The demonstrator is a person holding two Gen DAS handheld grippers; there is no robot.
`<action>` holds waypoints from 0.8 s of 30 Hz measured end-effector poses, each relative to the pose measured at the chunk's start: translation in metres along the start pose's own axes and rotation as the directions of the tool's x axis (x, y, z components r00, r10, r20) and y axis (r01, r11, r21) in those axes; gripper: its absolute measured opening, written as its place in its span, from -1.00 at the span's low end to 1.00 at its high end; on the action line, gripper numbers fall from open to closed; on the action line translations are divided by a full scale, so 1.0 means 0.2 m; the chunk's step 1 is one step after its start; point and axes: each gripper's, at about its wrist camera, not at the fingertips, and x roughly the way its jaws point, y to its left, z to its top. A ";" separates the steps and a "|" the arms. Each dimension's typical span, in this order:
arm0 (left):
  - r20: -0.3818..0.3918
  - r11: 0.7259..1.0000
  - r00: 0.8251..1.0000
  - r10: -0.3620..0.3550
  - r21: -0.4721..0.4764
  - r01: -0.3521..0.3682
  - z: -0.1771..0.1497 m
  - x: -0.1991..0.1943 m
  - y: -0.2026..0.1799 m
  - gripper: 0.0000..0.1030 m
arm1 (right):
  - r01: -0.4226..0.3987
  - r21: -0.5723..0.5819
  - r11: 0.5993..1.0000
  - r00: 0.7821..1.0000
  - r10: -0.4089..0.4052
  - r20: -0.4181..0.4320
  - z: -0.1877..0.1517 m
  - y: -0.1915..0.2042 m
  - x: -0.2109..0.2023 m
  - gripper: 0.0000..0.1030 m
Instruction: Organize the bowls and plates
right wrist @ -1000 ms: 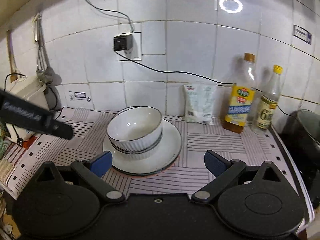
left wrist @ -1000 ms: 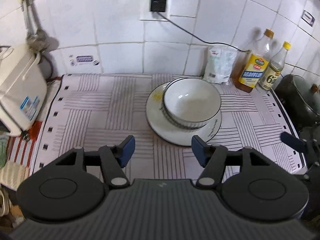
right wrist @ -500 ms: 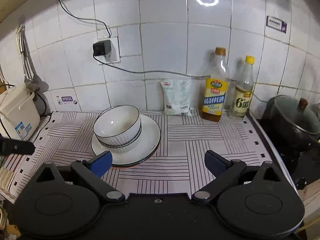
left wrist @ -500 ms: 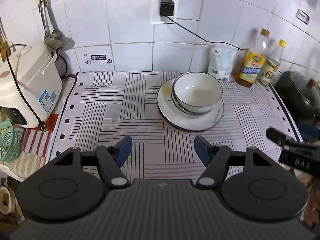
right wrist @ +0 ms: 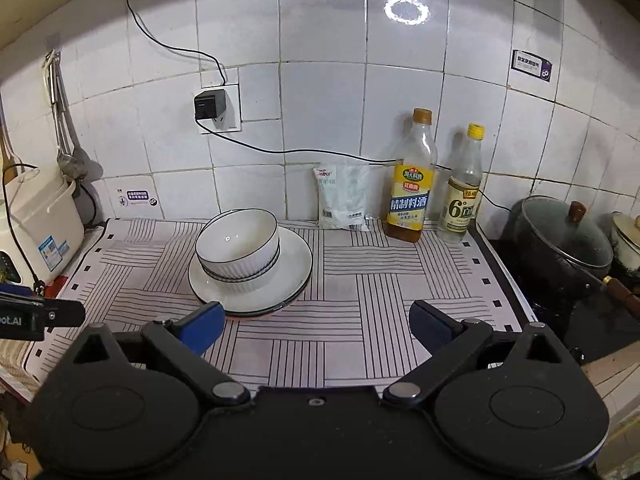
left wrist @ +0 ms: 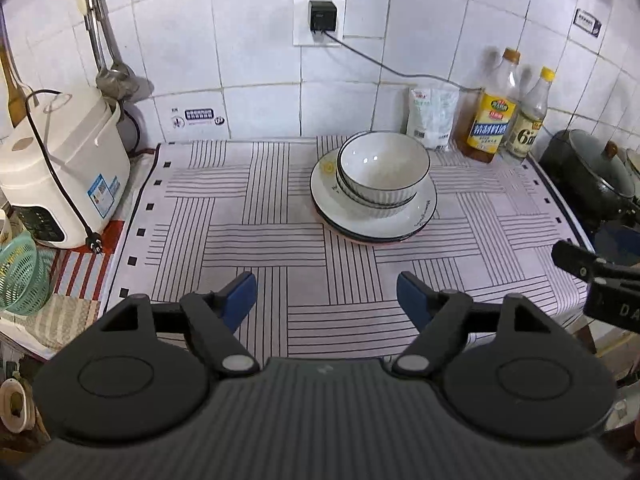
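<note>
White bowls with dark rims point(left wrist: 382, 172) are nested on a stack of white plates point(left wrist: 416, 222) on the striped cloth near the back wall. They also show in the right wrist view, bowls point(right wrist: 238, 246) on plates point(right wrist: 294, 268). My left gripper point(left wrist: 326, 296) is open and empty, above the cloth's front part, well short of the stack. My right gripper point(right wrist: 316, 326) is open and empty, near the front edge, to the right of the stack. The right gripper's body shows at the left view's right edge point(left wrist: 596, 276).
A white rice cooker point(left wrist: 60, 172) and green basket point(left wrist: 20, 272) stand at the left. A white bag point(right wrist: 344, 196) and two bottles point(right wrist: 414, 184) stand against the tiled wall. A dark lidded pot point(right wrist: 560, 244) sits on the stove at right.
Both grippers have drawn back and up from the stack, so the bowls and plates look smaller and farther. Both stay open and empty. The stack has not moved.
</note>
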 end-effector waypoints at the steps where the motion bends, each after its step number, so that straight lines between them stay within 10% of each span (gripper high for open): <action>1: 0.007 1.000 1.000 -0.006 -0.004 0.006 -0.01 -0.01 0.01 0.52 | 0.007 0.004 1.000 1.000 -0.007 -0.007 0.00 0.01 -0.01 0.95; 8: 0.056 1.000 0.998 0.007 -0.008 -0.007 -0.05 -0.08 0.01 0.87 | 0.052 -0.014 0.999 0.995 -0.053 -0.079 -0.02 0.05 -0.05 0.98; 24: 0.122 0.998 0.990 0.069 -0.013 -0.068 -0.15 -0.16 0.03 0.89 | 0.017 0.028 0.999 1.000 -0.017 -0.012 -0.08 0.09 -0.20 0.98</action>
